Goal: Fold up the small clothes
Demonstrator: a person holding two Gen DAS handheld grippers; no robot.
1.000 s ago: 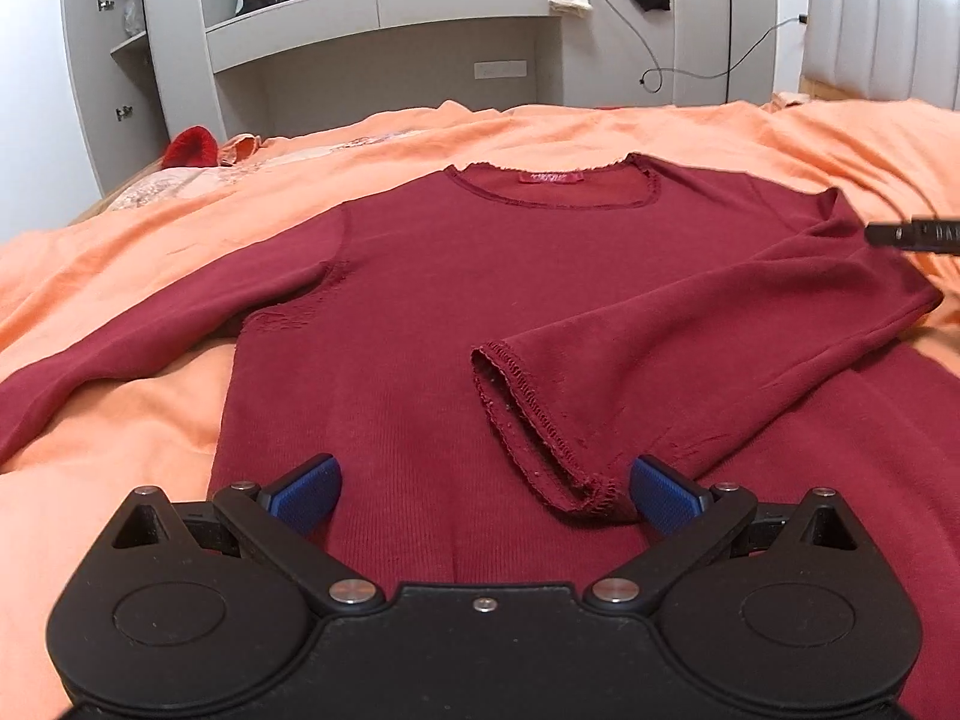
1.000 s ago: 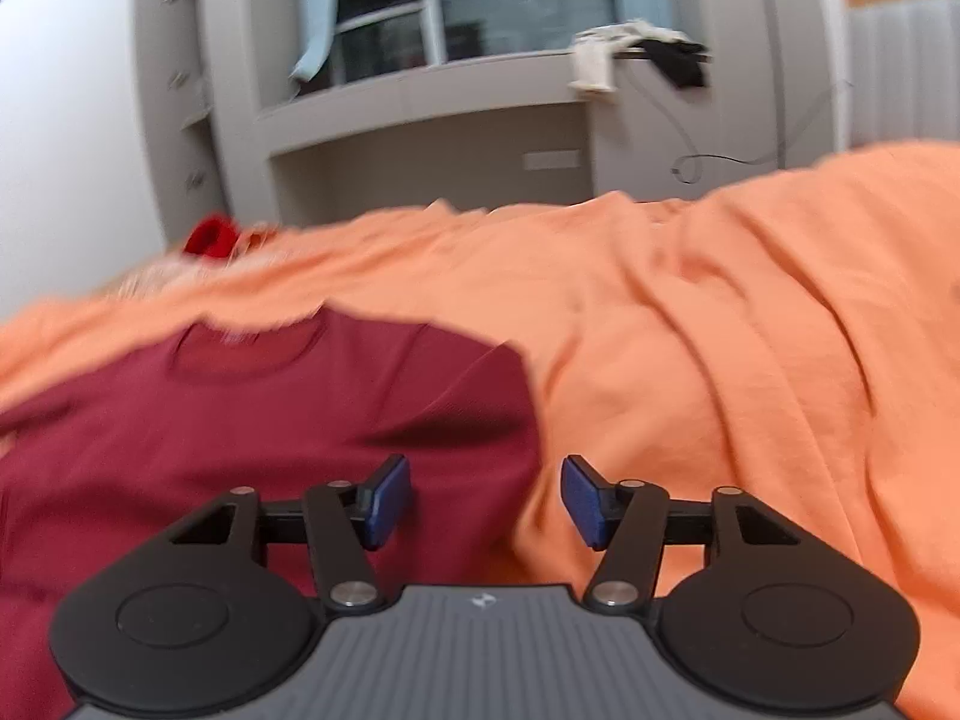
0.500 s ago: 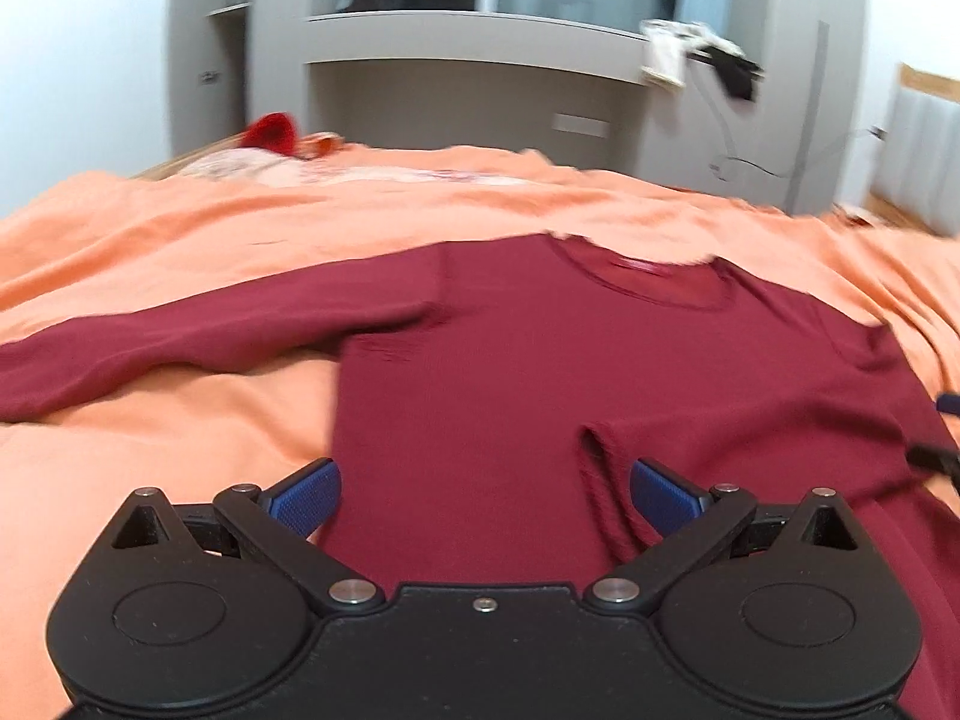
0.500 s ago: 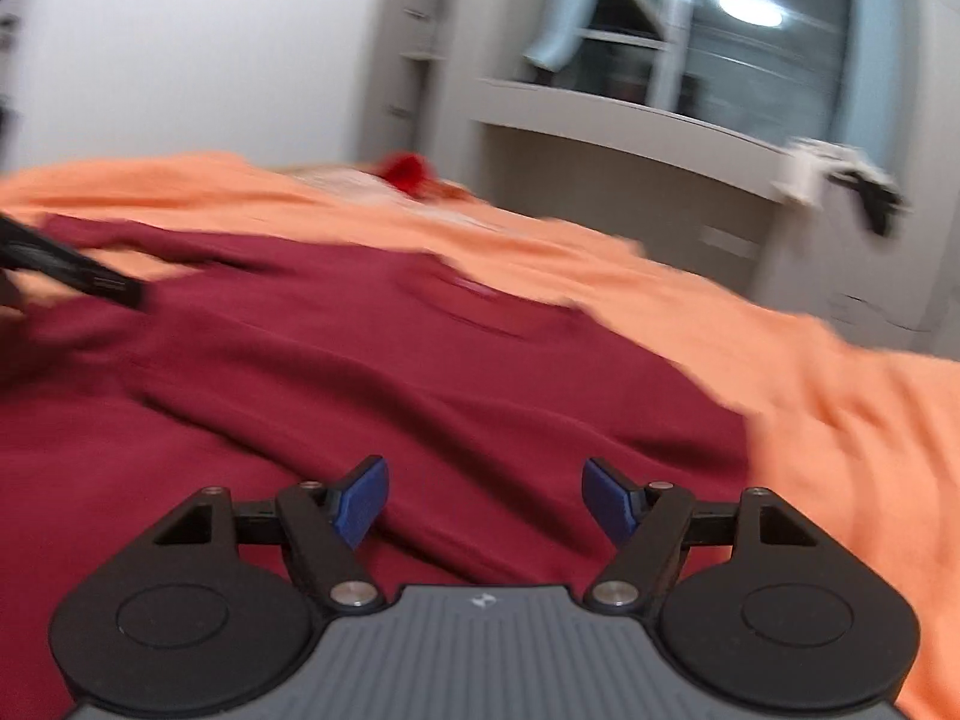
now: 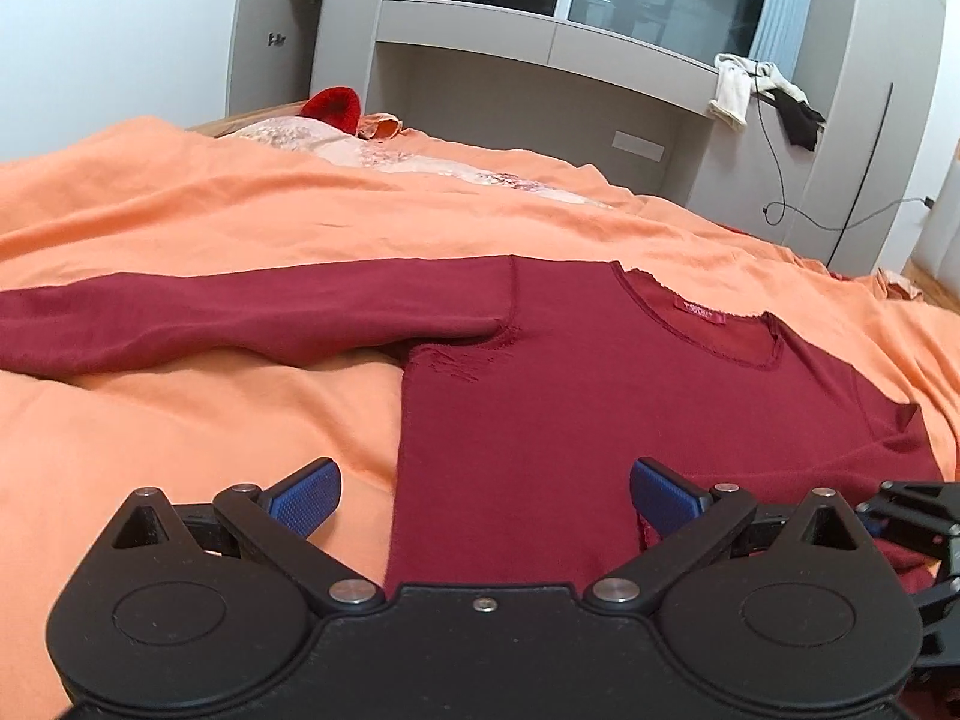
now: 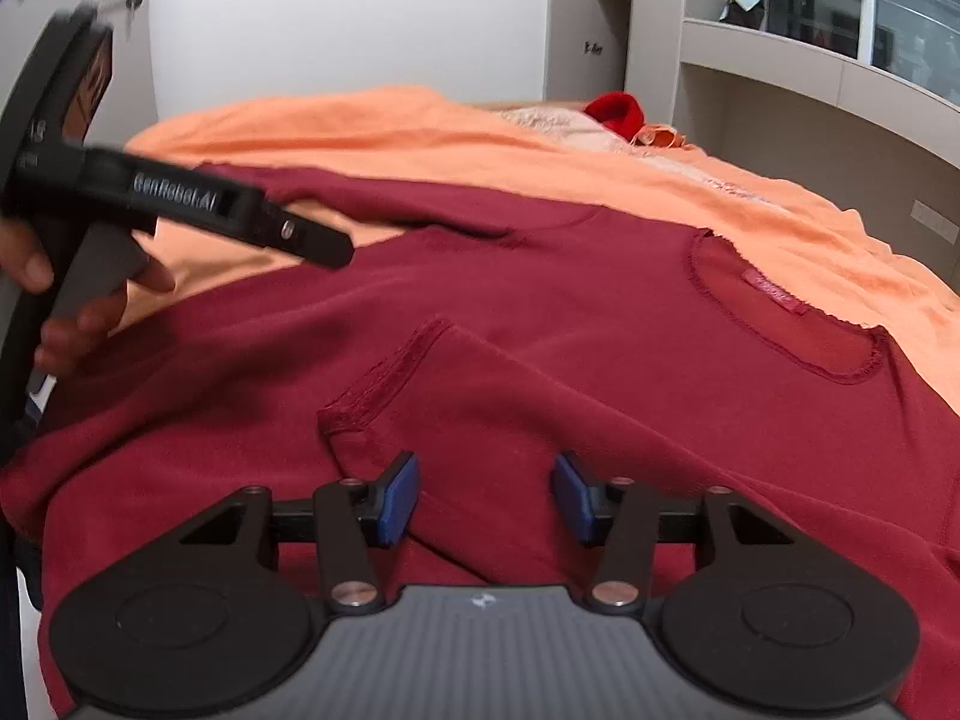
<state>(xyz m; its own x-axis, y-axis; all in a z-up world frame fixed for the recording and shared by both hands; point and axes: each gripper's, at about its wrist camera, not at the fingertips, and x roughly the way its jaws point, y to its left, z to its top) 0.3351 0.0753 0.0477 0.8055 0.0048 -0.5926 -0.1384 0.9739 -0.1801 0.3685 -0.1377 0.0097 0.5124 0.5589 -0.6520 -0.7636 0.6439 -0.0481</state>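
Note:
A dark red long-sleeved top (image 5: 600, 420) lies flat on the orange bedsheet (image 5: 180, 228). One sleeve (image 5: 240, 318) stretches out to the left. The other sleeve is folded across the body, and its cuff (image 6: 384, 372) shows in the right wrist view. My left gripper (image 5: 483, 495) is open low over the top's left side edge, with nothing between its pads. My right gripper (image 6: 486, 498) hovers over the folded sleeve just behind the cuff. Its jaws are closing, and the pads stand apart with cloth below them, not pinched. A hand (image 6: 90, 306) holds the left gripper (image 6: 327, 249).
A grey wardrobe and shelf unit (image 5: 540, 60) stands beyond the bed, with clothes (image 5: 756, 90) and a cable (image 5: 774, 180) hanging from it. A red item (image 5: 333, 108) and a patterned pillow (image 5: 360, 150) lie at the bed's far side. The bedsheet reaches out to the left.
Both views have swung left. My right gripper moved from the top's shoulder to the folded sleeve near its cuff, and its jaws narrowed. My left gripper shifted left, off the cuff, to the body's left edge.

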